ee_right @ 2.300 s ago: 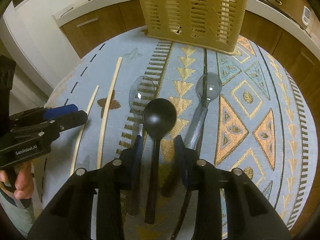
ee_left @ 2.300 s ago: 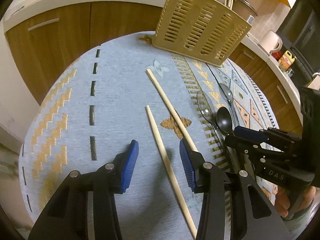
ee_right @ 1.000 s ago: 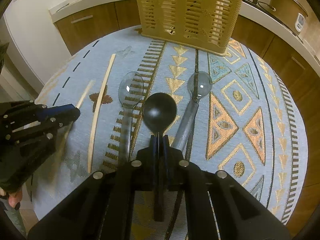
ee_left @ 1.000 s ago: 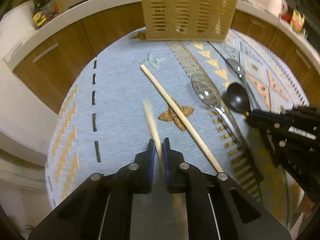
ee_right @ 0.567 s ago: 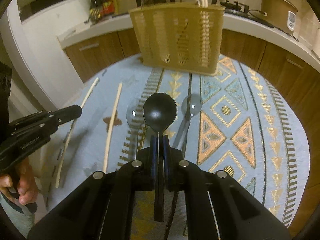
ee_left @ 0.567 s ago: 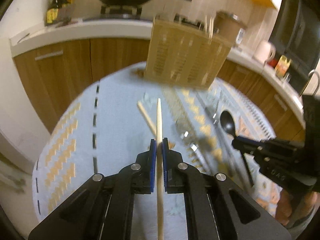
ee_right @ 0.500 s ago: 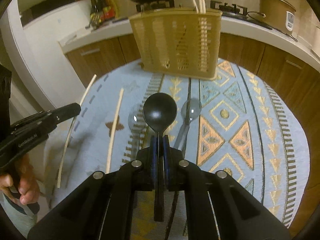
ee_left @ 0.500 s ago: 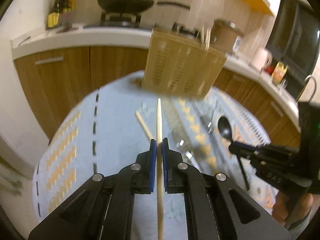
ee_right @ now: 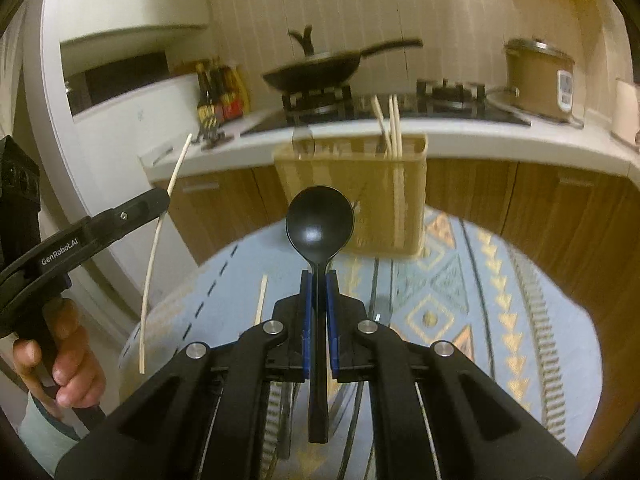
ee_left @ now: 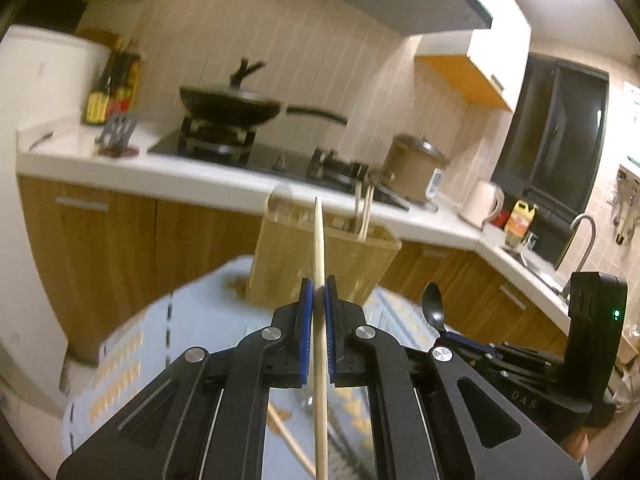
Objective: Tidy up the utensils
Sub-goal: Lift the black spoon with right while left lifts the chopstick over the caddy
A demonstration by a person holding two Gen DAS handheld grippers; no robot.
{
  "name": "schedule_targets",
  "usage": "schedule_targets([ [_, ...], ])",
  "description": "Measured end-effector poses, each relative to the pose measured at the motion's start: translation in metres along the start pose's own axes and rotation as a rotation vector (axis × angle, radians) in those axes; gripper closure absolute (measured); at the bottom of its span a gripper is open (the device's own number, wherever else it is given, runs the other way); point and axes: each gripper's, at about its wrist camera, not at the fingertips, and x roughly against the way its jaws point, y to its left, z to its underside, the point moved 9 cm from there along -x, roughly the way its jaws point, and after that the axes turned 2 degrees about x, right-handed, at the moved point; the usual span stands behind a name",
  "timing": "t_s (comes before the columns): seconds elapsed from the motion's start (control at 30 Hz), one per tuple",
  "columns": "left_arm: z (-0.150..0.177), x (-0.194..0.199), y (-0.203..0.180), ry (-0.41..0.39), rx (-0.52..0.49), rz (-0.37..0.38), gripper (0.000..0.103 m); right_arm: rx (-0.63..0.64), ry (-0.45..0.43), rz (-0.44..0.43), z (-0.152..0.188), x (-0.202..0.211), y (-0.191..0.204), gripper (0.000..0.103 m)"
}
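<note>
Two utensils ride in the air above our patterned table mat (ee_right: 500, 320): the left gripper (ee_left: 316, 300) is clenched on a chopstick (ee_left: 319, 248) partway along its length, the tip pointing up toward the slotted holder (ee_left: 280, 264), and the right gripper (ee_right: 319, 292) grasps a black spoon (ee_right: 320, 224) by the neck, bowl upward. We judge both are held upright so they can drop handle-first into the holder, which stands at the mat's far edge with several chopsticks (ee_right: 394, 128) already poking from its right side. A second chopstick (ee_right: 262, 296) lies on the mat, not yet collected. Open air separates both tools from the holder's rim, though the kitchen counter (ee_right: 520, 144) runs close behind it. Our two grippers sit near each other, so the approach may need staggering.
</note>
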Motion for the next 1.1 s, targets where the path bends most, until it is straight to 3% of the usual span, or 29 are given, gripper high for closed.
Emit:
schedule_targets([
  [0.4,-0.068,-0.023,-0.031,-0.165,-0.059,0.039,0.099,0.030,-0.149,0.014,-0.063,-0.005,-0.017,0.098],
  [0.83,-0.133,-0.086,-0.034,-0.253,-0.021,0.093,0.099,-0.014,-0.302,0.016,-0.147,-0.047,-0.057,0.098],
  [1.1,-0.152,-0.140,-0.026,-0.259,0.030,0.084,0.099,-0.061,-0.327,0.007,-0.167,-0.083,-0.086,0.098],
])
